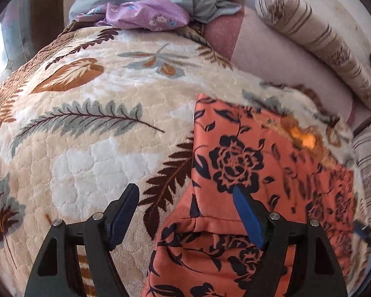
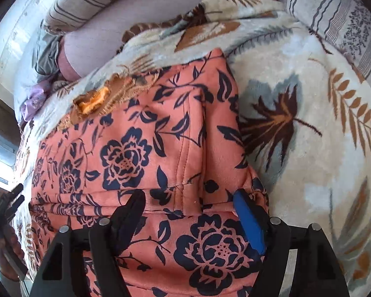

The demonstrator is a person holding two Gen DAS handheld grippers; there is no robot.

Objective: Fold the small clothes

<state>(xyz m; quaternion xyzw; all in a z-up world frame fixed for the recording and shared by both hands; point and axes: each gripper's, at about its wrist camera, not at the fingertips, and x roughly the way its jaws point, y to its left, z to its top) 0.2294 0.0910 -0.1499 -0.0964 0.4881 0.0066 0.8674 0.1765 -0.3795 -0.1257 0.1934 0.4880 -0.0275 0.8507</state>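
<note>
Item: orange floral garment point(image 2: 141, 153), small, partly folded, lying flat on the leaf-print blanket point(image 1: 86, 113) of the bed.
Left hand-held gripper point(image 1: 185, 212): jaws apart, nothing between them, poised over the garment's left edge.
Right hand-held gripper point(image 2: 189, 210): jaws apart, straddling a stitched fold, not pinching.
Handling note: I judge a good fold needs both grips taken at matching corners, catching every layer, then lifted evenly to keep edges aligned.
</note>
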